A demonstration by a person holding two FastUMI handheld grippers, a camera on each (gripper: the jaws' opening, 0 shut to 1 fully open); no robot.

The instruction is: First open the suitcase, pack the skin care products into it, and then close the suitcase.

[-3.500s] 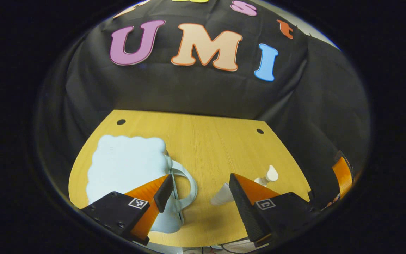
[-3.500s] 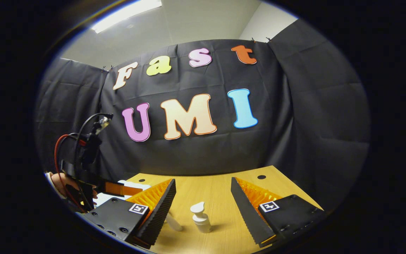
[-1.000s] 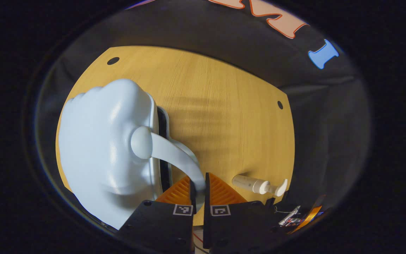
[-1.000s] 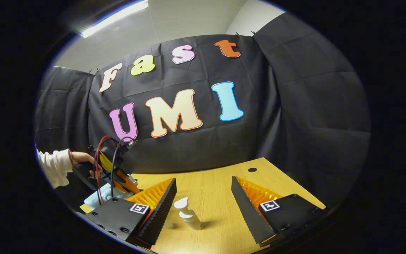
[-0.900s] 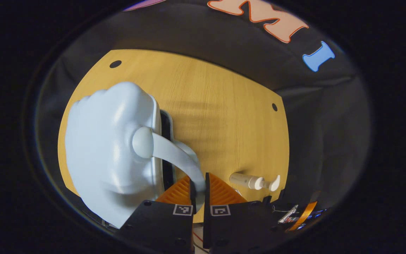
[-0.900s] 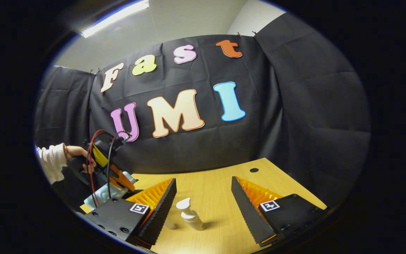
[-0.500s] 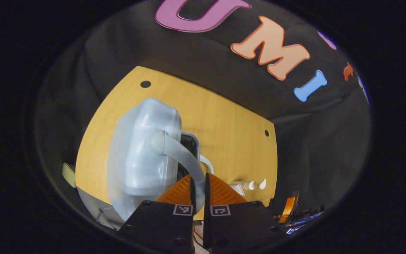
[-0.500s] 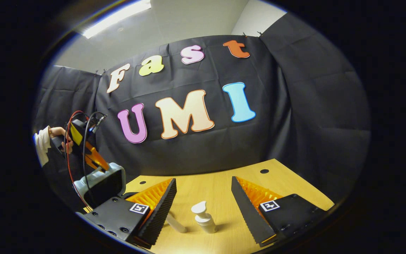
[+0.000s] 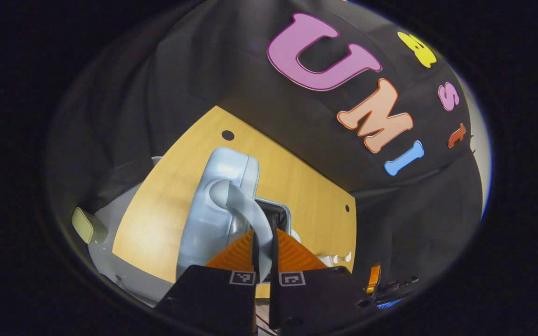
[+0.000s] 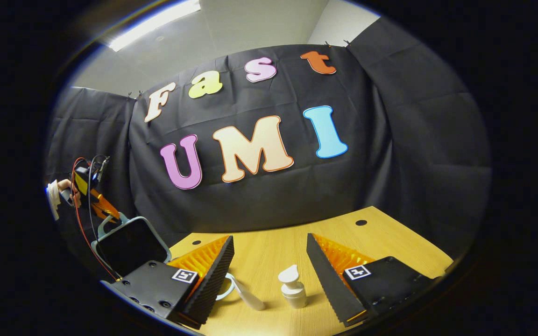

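Between the orange fingers of the left tongs (image 9: 263,254) sits the pale blue handle (image 9: 245,210) of the suitcase lid (image 9: 213,205), both fingers pressed flat against it. That grip makes sense as a lever: the handle is the one part that stands proud of the rounded shell, so pinching it lets the hand swing the lid up on its hinge. Seen from the right gripper view, the lid (image 10: 131,242) stands nearly upright at the left end of the worktop (image 10: 269,252), its dark inside facing the room, with a sleeved hand (image 10: 61,193) and the far tool above it. I judge the opening step close to done.

Nearer the right side, the right tongs (image 10: 269,275) hang just above the worktop with their fingers well apart and nothing between them. They frame a white pump bottle (image 10: 292,287) standing upright and a slim white tube (image 10: 248,296) lying flat just beside a white loop, likely the case's second handle. Held so, they look ready to pick up the skin care items once the case is open.

No brand or label can be read on the bottle, tube or case. Each tongs block carries a small square black-and-white marker (image 10: 181,275), a pattern and not words.
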